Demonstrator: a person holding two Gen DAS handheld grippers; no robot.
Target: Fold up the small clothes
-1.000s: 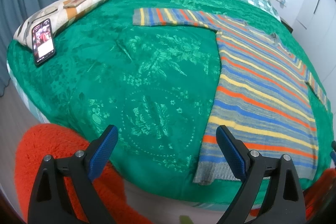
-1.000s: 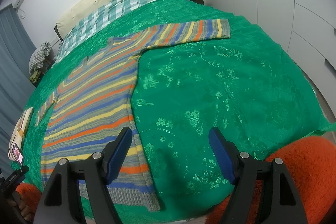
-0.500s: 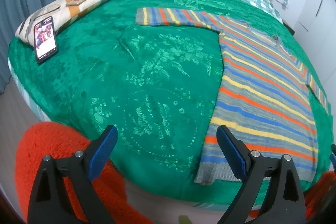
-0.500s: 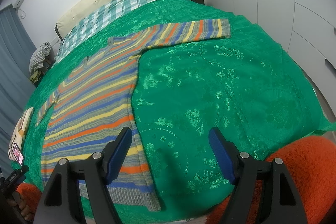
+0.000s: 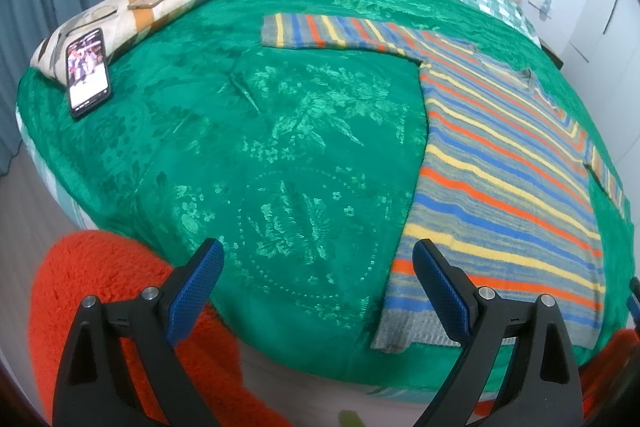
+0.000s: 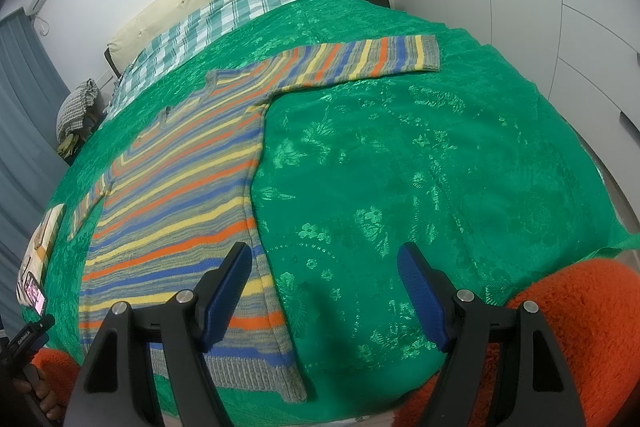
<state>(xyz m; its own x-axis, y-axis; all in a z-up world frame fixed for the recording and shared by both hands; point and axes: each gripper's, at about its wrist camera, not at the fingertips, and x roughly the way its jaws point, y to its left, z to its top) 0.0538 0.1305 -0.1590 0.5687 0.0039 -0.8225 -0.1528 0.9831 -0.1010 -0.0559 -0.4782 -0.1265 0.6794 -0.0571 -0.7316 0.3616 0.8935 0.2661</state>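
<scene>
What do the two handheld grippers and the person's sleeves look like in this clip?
Both the left gripper and right gripper have black triangular plastic arms with silver rivets and blue textured pads. Fluffy orange sleeves show beside them. No cables visible.

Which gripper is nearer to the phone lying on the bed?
Left. The left gripper hovers on the phone side of the sweater; the right gripper hovers beyond the sweater's other side.

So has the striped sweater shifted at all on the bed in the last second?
No. The striped sweater lies flat as before, its sleeve cuff at the same spot on the green bedspread pattern.
</scene>
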